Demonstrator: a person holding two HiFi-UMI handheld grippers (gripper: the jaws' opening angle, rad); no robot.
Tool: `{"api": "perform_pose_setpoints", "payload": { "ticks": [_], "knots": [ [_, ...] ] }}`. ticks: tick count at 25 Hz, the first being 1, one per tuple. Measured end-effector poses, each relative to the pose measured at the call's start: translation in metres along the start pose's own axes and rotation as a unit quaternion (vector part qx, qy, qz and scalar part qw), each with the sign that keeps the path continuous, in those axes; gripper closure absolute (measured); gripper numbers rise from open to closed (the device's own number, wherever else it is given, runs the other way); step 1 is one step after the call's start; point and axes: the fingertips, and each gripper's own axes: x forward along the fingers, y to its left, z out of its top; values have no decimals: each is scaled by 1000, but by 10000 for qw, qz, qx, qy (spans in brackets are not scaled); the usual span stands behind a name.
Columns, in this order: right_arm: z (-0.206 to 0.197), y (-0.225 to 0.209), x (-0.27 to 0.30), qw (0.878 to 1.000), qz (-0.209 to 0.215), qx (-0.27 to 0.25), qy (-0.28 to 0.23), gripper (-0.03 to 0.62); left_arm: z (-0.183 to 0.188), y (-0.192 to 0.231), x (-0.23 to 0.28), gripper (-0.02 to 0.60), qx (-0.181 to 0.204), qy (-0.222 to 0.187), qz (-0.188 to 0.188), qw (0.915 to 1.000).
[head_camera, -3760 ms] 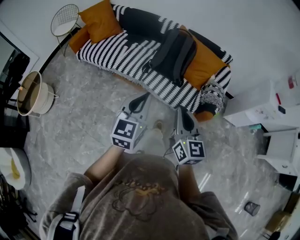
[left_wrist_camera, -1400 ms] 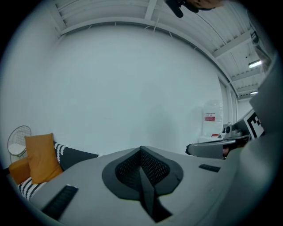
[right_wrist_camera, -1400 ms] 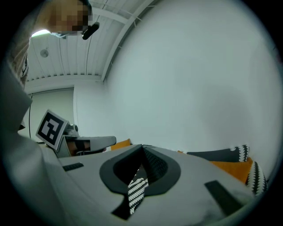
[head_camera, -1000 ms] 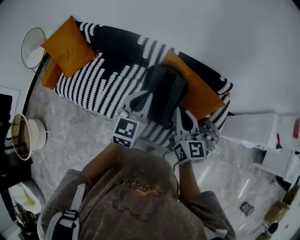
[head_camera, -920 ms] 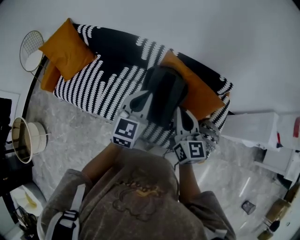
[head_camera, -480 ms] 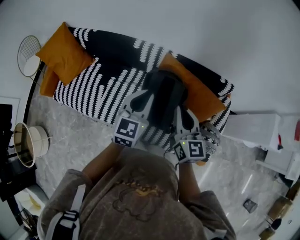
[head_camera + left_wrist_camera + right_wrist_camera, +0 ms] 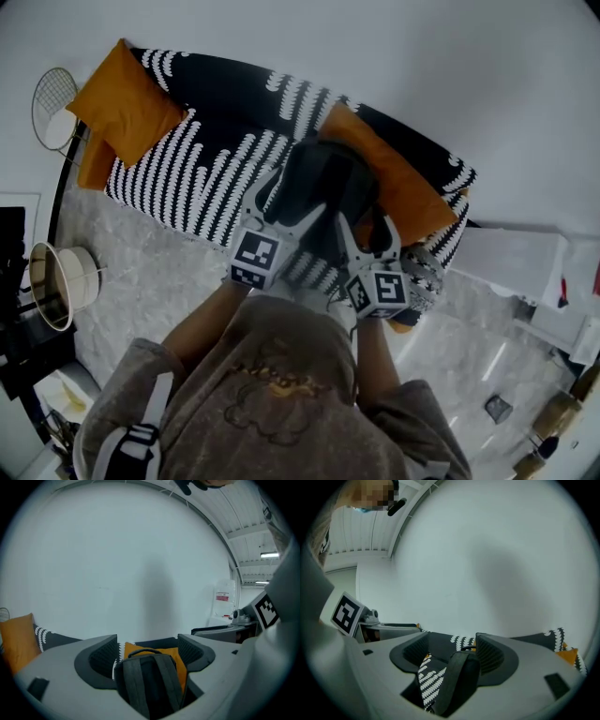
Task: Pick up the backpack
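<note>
Two tongs, both spread wide: your left tongs [image 7: 292, 197] and right tongs [image 7: 366, 234] have just been opening. Each now stands w/ jaws apart around part of the backpack [image 7: 323, 183], pads not pressing on it. Backpack's dark grey, upright on the right half of the striped sofa [image 7: 206, 159], leaning on an orange cushion [image 7: 408, 197].

In the left gripper view, left tongs [image 7: 147, 651] frame the pack's strap side. Both shoulder straps & the top loop sit btwn the jaws, backpack [image 7: 150, 681] low in the gap, orange cushion [image 7: 182, 665] showing behind it.

In the right gripper view, right tongs [image 7: 452, 652] straddle the pack's edge. The backpack [image 7: 461, 677] lies closer to the right-hand pad, and the striped sofa [image 7: 429, 679] fills the left of the gap.

In the head view you've got both tongs side by side at the sofa's near edge, left one over the pack's left side, right one at its lower right. 2nd orange cushion [image 7: 127, 98] sits at the sofa's far-left end, well apart from the pack.
</note>
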Motion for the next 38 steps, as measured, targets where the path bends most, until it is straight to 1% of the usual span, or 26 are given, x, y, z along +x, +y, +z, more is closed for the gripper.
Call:
{"api": "perform_pose_setpoints", "payload": {
  "ticks": [5, 11, 15, 19, 22, 26, 29, 31, 33, 36, 37, 38],
  "knots": [
    [-37, -31, 18, 9991, -229, 31, 358, 289, -42, 13, 28, 184, -76, 413, 31, 9991],
    [-98, -73, 40, 9967, -419, 202, 659, 275, -111, 31, 70, 179, -55, 801, 112, 9967],
    [-143, -99, 50, 9940, -541, 274, 906, 273, -161, 39, 97, 179, -154, 1073, 187, 9939],
    [-186, -105, 60, 9924, -444, 365, 1091, 273, -207, 44, 114, 179, -202, 1278, 220, 9913],
    [-207, -104, 65, 9913, -366, 385, 1207, 273, -232, 44, 122, 179, -194, 1392, 215, 9898],
    [-227, -104, 71, 9895, -337, 400, 1350, 275, -254, 46, 129, 183, -203, 1531, 175, 9879],
    [-234, -106, 74, 9888, -352, 415, 1391, 286, -262, 45, 132, 212, -180, 1593, 148, 9870],
    [-238, -106, 75, 9883, -346, 412, 1430, 352, -263, 44, 132, 256, -153, 1604, 136, 9868],
    [-241, -104, 74, 9874, -330, 426, 1490, 437, -262, 40, 130, 326, -172, 1598, 87, 9870],
    [-245, -101, 74, 9865, -269, 442, 1557, 505, -261, 36, 127, 380, -221, 1638, 47, 9862],
    [-245, -99, 74, 9864, -239, 454, 1565, 533, -260, 37, 125, 408, -191, 1669, 45, 9858],
    [-246, -97, 74, 9863, -209, 476, 1568, 556, -260, 38, 123, 457, -151, 1706, 33, 9852]
  ]
}}
